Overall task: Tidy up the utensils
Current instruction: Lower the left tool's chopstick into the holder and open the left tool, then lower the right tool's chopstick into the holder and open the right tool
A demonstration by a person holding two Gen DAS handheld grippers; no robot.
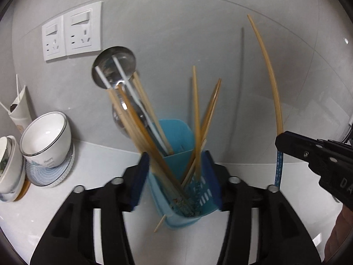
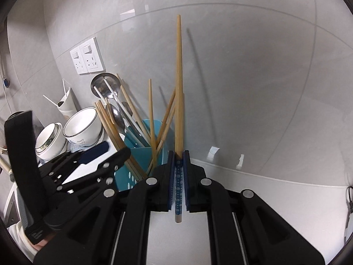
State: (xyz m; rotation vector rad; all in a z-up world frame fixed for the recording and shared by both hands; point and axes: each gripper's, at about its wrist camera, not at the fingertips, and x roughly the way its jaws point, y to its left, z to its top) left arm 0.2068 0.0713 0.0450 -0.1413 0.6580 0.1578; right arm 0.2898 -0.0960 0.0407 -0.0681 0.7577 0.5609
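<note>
Step in hand: loading chopsticks into the holder [image 1: 176, 137]; it stands on the counter [image 1: 66, 220], chopsticks and spoons upright inside; left gripper [image 1: 176, 176] jaws apart, flanking the holder, not pressing; right gripper [image 2: 178, 172] clamped on one chopstick [image 2: 178, 88], beside the holder; next move, judged: lift it over the rim, lower, release.
</note>
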